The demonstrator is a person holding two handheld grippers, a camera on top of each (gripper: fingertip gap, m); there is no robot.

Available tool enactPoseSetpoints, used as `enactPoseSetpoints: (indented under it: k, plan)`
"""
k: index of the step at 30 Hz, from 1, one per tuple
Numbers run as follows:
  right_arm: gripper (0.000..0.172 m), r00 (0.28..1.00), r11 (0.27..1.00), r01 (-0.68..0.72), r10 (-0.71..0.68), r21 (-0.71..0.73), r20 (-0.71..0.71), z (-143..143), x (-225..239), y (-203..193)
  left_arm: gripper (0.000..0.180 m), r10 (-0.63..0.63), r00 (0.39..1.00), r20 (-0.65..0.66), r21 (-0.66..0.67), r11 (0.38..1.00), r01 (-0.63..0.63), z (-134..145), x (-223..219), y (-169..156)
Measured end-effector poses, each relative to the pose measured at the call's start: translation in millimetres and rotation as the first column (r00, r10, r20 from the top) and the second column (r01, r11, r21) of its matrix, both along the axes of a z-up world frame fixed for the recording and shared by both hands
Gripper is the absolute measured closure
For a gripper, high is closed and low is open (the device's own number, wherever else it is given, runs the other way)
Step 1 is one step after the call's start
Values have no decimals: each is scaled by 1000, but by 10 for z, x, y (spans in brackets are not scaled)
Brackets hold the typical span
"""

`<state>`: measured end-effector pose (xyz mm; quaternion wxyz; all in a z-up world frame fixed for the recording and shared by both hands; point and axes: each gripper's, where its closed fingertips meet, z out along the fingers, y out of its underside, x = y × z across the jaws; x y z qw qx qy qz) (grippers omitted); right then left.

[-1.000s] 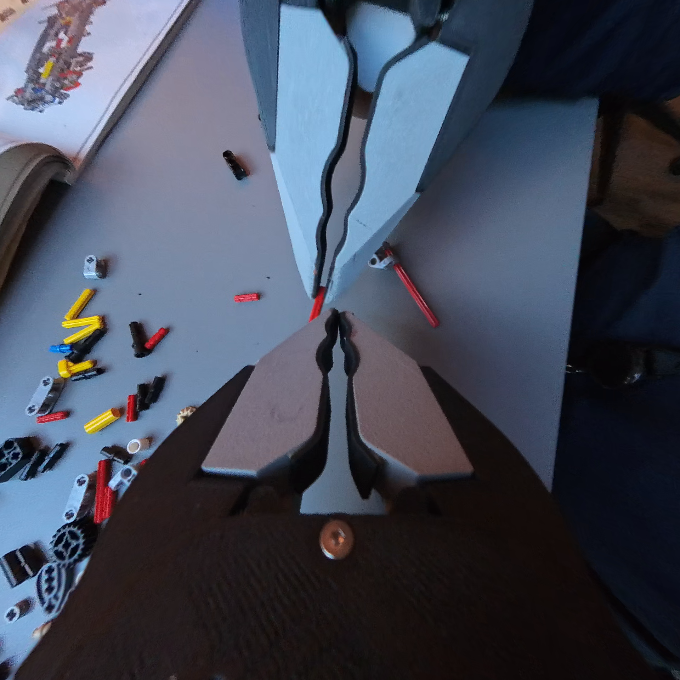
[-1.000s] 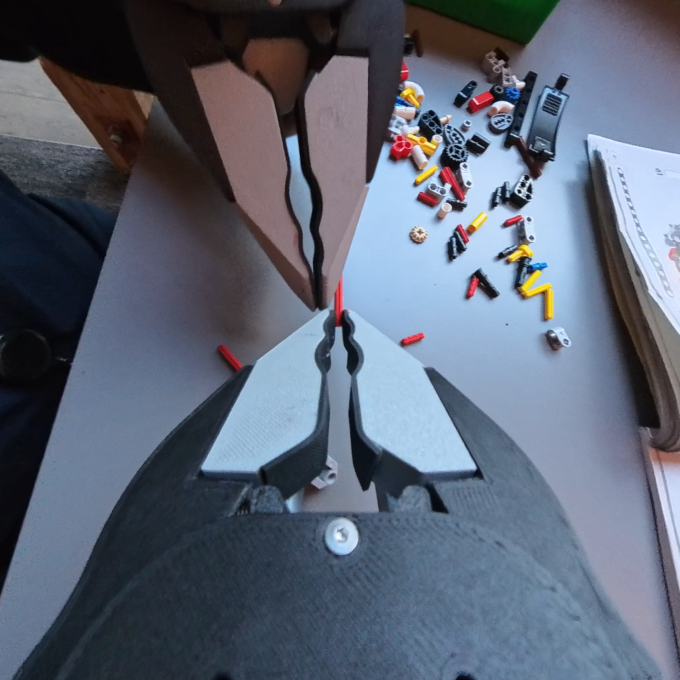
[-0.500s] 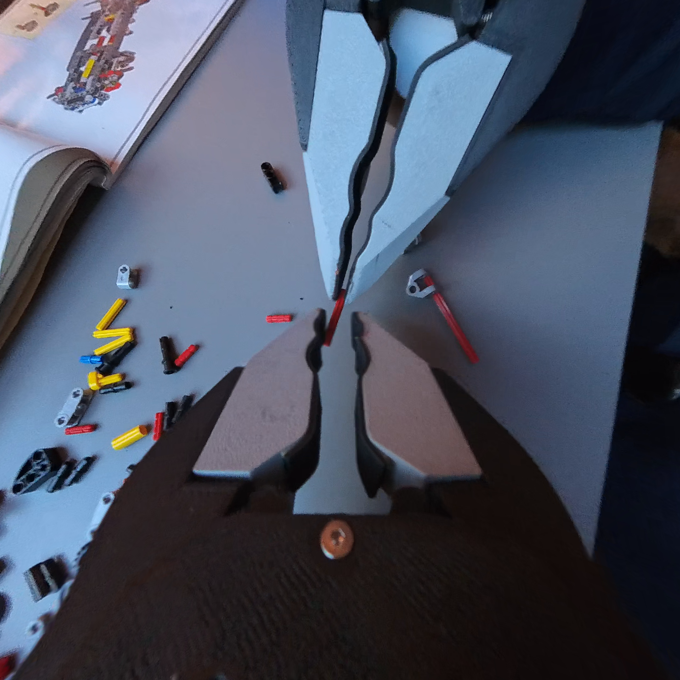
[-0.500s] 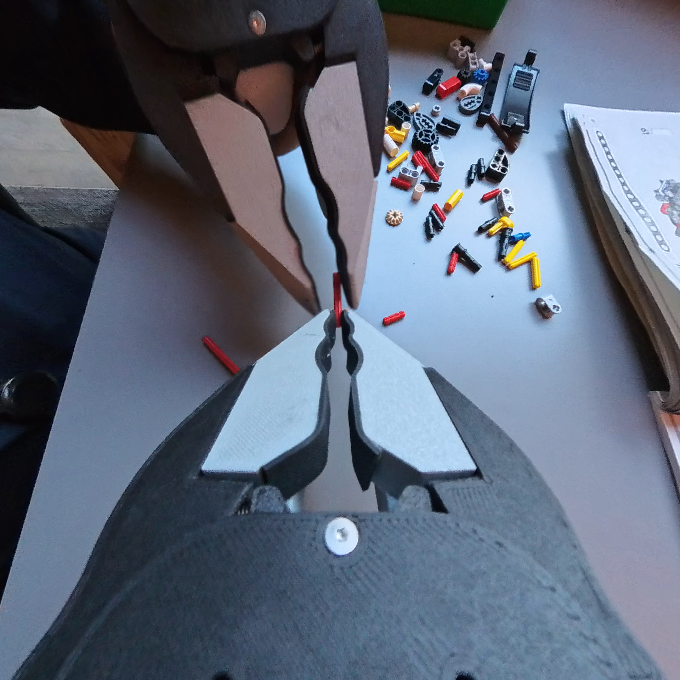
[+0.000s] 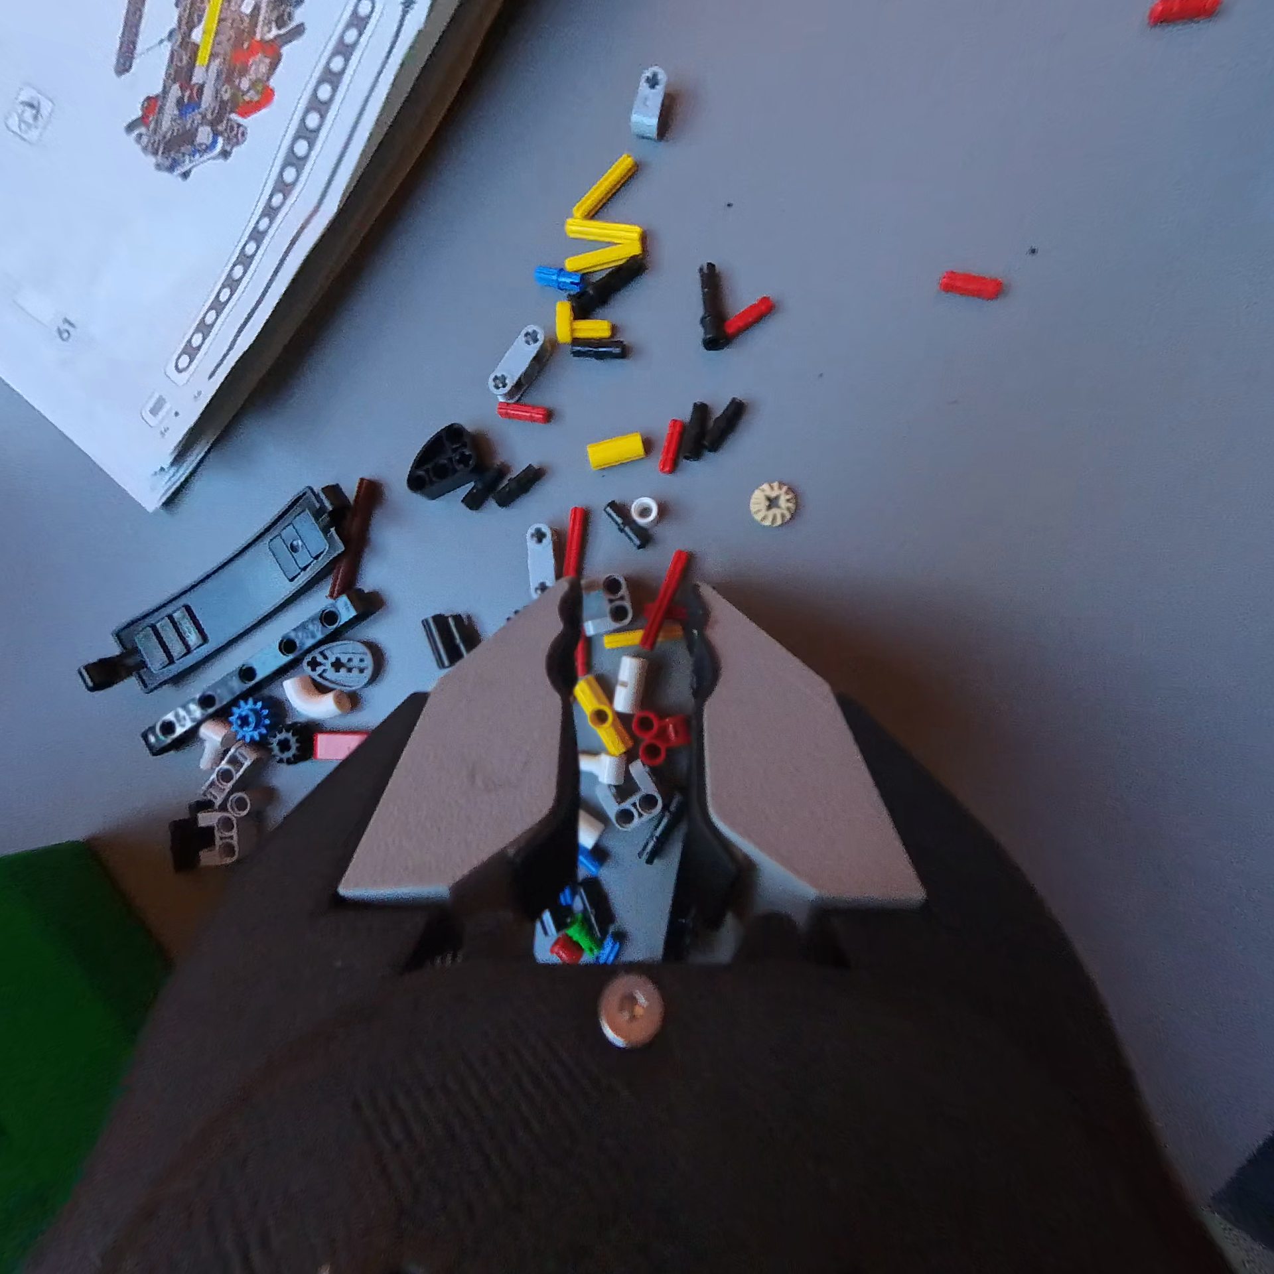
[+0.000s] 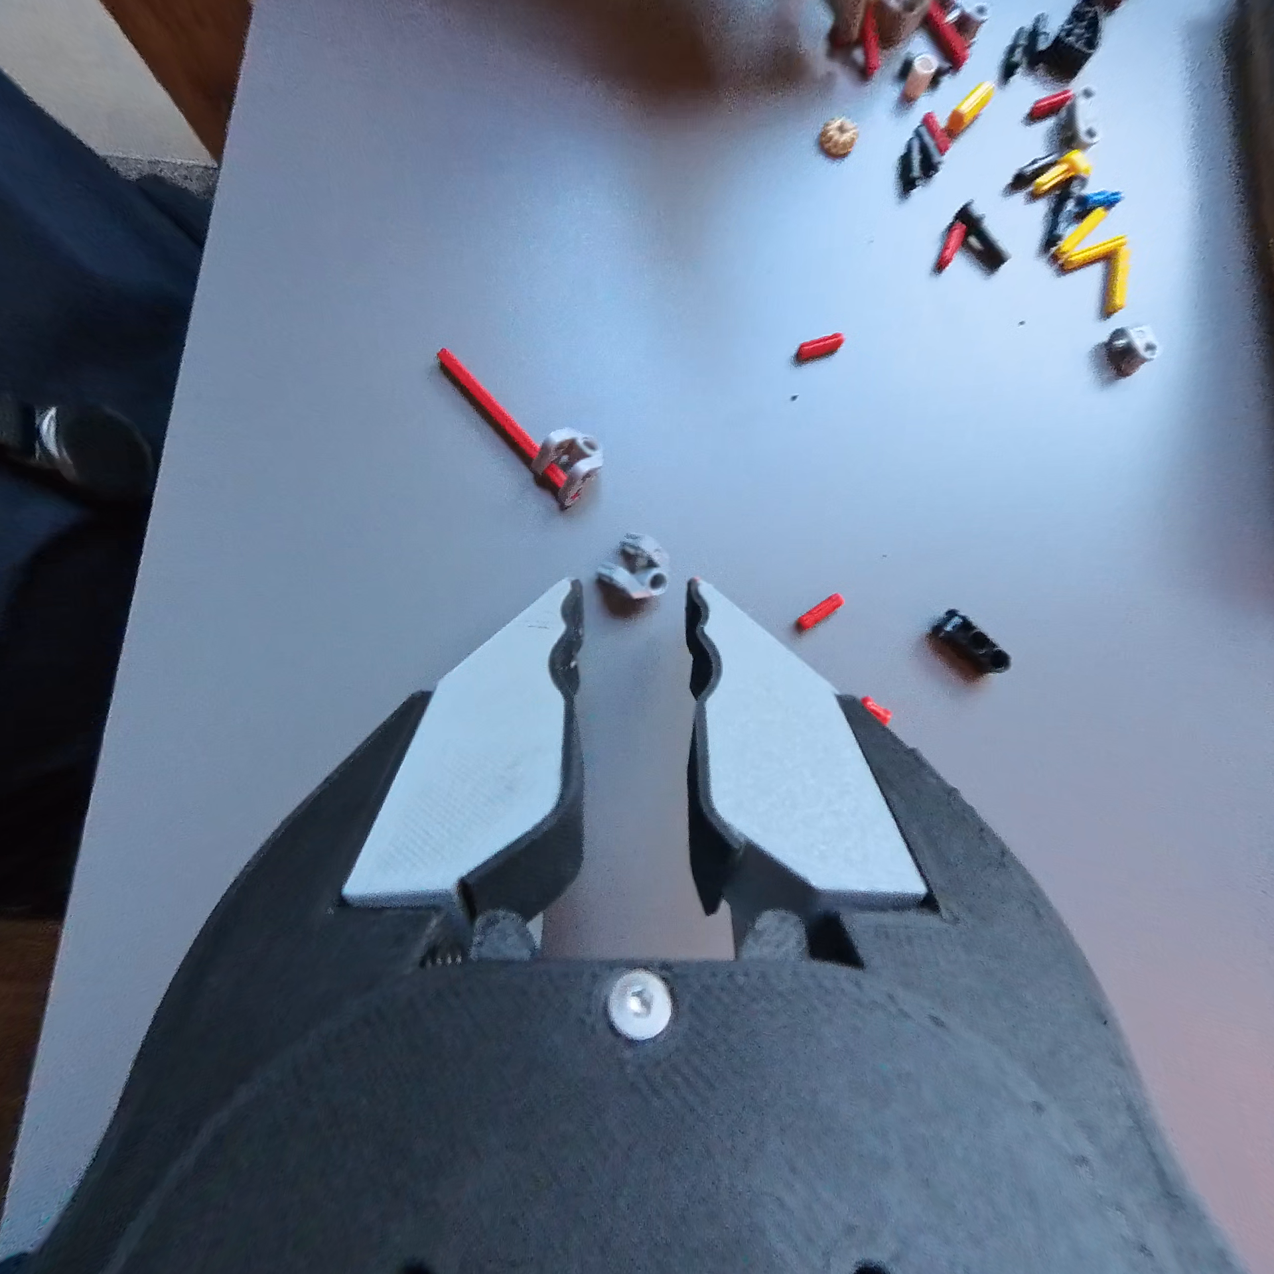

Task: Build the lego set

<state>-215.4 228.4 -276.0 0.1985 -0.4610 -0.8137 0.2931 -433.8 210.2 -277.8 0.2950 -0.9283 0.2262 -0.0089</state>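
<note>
Right now your left gripper (image 5: 631, 593) hangs over the thick of the small plastic building pieces (image 5: 620, 717) scattered on the grey table (image 5: 999, 482), its brown fingers (image 5: 482, 744) parted with nothing pressed between them. The pieces seen in the gap lie on the table below; a thin red axle rod (image 5: 663, 598) slants across the upper part of that gap, and whether it touches a finger cannot be told. An open white instruction booklet (image 5: 172, 227) lies at the upper left of that frame, where you can read it beside the parts.

Your right gripper (image 6: 634, 584) is likewise parted and holds nothing. A small light-grey connector piece (image 6: 635, 569) rests on the table just beyond its pale grey fingertips (image 6: 551, 607), apart from both. Up and to the left lies a long red rod with a grey connector on its end (image 6: 551, 458), set on clear tabletop away from the loose heap at the upper right.
</note>
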Motion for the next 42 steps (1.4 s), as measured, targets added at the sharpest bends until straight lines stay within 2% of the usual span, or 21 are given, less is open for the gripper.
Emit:
enactPoseSetpoints:
  k: [3,10,18,21,25,27,29,30,31,36,40,42]
  plan:
    - [136,1000,1000,-18,18,22,-6,-49,26,-32,148,18,999,40,6,1000,-18,12,-14,4]
    - [135,999,1000,-15,15,2,-36,4,11,-31,146,28,999,-39,63,998,-26,162,51,-106]
    - [141,999,999,-17,18,48,-31,-79,-40,-45,147,-57,998,-35,65,996,59,205,444,-220]
    - [154,999,998,-9,12,61,-43,-78,-64,-24,149,-116,990,77,59,992,112,170,793,-244]
    - [154,999,997,15,-11,70,-49,-78,-83,30,143,-252,930,269,25,967,254,126,1618,-287]
    - [156,999,997,26,-23,66,-47,-78,-81,57,141,-309,919,244,16,949,314,69,1939,-242]
    - [158,998,997,39,-36,73,-49,-79,-73,95,143,-320,941,108,-16,946,323,-66,2015,-138]
    - [158,998,996,46,-42,75,-49,-79,-68,113,148,-332,939,92,-11,942,335,-62,2070,-99]
    - [158,998,996,53,-49,76,-50,-78,-63,129,165,-348,934,87,-24,936,351,-66,2100,-105]
    - [158,996,994,74,-70,81,-52,-78,-4,191,165,-423,906,14,-69,903,423,-78,1865,-259]
    - [158,996,994,68,-64,89,-55,-76,31,194,165,-443,881,-167,-108,896,430,-60,1147,-348]
    - [158,996,994,61,-56,90,-64,-71,-1,157,165,-446,882,-150,-99,895,436,-58,895,-363]
